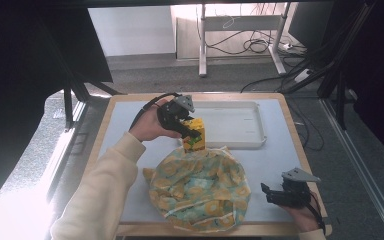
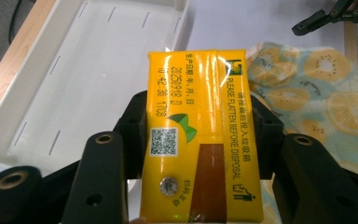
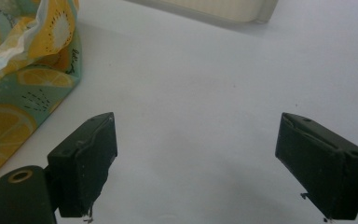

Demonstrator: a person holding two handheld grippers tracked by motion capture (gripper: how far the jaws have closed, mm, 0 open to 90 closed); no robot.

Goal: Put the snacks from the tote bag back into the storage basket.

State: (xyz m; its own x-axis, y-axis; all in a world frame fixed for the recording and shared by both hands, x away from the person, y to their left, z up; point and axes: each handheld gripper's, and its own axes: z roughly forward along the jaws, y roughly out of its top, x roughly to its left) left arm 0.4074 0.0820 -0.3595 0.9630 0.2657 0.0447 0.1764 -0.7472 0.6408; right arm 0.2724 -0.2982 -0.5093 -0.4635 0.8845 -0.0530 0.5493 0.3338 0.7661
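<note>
A yellow drink carton point(image 1: 195, 134) point(image 2: 199, 135) with printed text and a QR code is held upright in my left gripper point(image 1: 187, 127) point(image 2: 198, 140), whose jaws are shut on its sides. It hangs between a white tray point(image 1: 235, 125) point(image 2: 88, 74) and a fruit-print cloth bag point(image 1: 200, 187) point(image 2: 317, 98) point(image 3: 23, 70). My right gripper point(image 1: 272, 194) point(image 3: 196, 163) rests open near the table's front right, just right of the bag, with nothing between its jaws.
The grey mat point(image 1: 280, 155) point(image 3: 205, 84) covers a wooden table point(image 1: 300, 145). The white tray is shallow and holds nothing. Cables and table legs point(image 1: 202, 45) stand on the floor beyond the table.
</note>
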